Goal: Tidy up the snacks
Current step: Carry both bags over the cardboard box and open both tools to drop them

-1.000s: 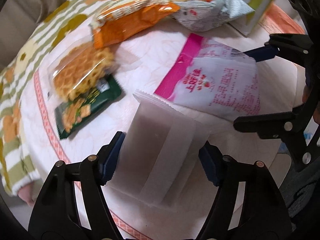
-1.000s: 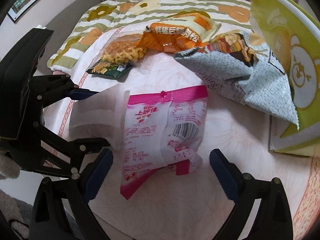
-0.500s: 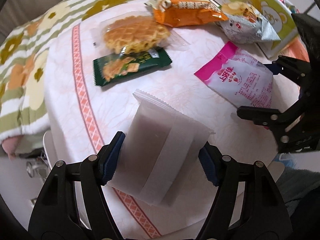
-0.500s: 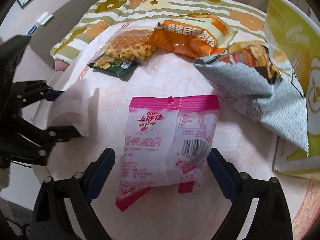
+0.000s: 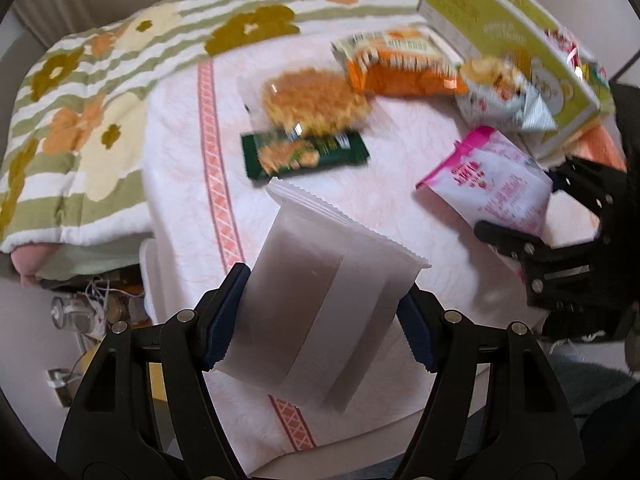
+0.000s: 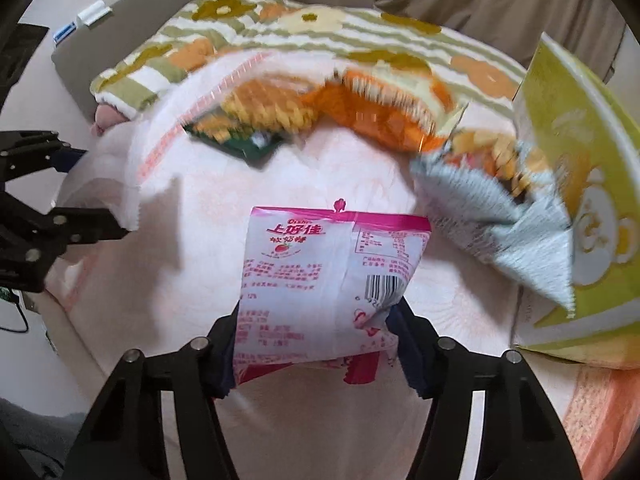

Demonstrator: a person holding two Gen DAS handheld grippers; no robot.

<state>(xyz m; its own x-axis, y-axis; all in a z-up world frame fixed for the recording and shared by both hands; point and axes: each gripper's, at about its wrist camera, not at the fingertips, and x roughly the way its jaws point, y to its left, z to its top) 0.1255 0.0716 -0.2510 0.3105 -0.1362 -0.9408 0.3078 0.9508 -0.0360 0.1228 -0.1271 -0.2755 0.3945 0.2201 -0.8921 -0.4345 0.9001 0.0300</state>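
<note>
The right gripper (image 6: 316, 344) is closing on the pink-and-white snack packet (image 6: 328, 276); a second ago its jaws stood wide apart with the packet lying flat between them, and the pads now bear on the packet's lower sides, where the film creases inward. The packet's pink top seal projects forward, away from the jaws, and its lower edge hangs just behind the pads. In the left wrist view the same packet appears tilted, its near end raised off the tablecloth (image 5: 400, 208). This indicates that the pickup step is under way for a second item. The left gripper (image 5: 320, 320) is clamped on the translucent white packet (image 5: 324, 296), as it was a second ago; both pads press its side edges, and its serrated top seal points forward, clear of the table. Ahead of both sets of jaws lie the remaining snacks: the green packet (image 5: 304, 154), the waffle in clear wrap (image 5: 312, 100), the orange bag (image 5: 396, 68) and the grey crisp bag (image 6: 496, 236). The yellow-green box (image 6: 576, 184) stands forward and to the right of the right jaws, and it is the probable destination. With one packet in each gripper, transfer can proceed once the right grip is confirmed firm, since thin film can slip out from between the pads.
</note>
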